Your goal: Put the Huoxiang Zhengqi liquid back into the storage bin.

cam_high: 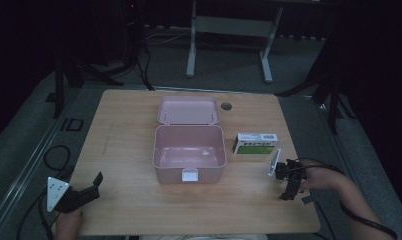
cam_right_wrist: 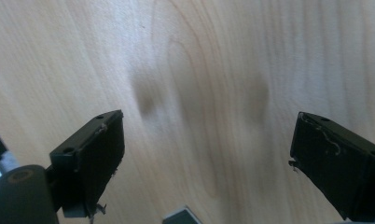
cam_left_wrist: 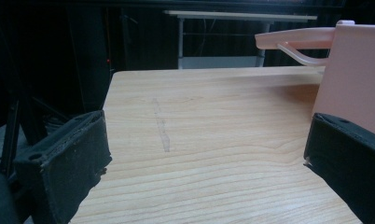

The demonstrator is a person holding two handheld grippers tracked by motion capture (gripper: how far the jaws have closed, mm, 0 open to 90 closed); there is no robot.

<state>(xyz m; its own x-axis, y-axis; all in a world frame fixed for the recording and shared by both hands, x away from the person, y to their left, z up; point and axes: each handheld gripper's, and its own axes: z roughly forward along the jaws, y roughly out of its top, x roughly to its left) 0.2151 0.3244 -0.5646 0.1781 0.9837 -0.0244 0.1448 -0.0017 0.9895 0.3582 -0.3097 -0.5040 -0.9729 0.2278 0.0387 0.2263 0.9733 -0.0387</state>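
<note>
An open pink plastic box [cam_high: 189, 150] sits mid-table, its lid [cam_high: 189, 110] folded back and a white clasp [cam_high: 189, 174] on its front wall. The inside looks bare. A small green and white carton [cam_high: 255, 143] lies just right of it. My left gripper [cam_high: 91, 187] rests open at the table's near left corner; in the left gripper view its jaws [cam_left_wrist: 204, 140] stand wide apart, with the pink box [cam_left_wrist: 353, 79] ahead to the right. My right gripper [cam_high: 295, 194] hovers near the front right, below the carton, open [cam_right_wrist: 206, 158] and pointing down at bare wood.
The wooden table [cam_high: 129, 130] has a round cable hole [cam_high: 226, 105] at the back. Black cables [cam_high: 56, 157] lie on the floor to the left. A white table frame [cam_high: 229, 30] stands behind in the dark room.
</note>
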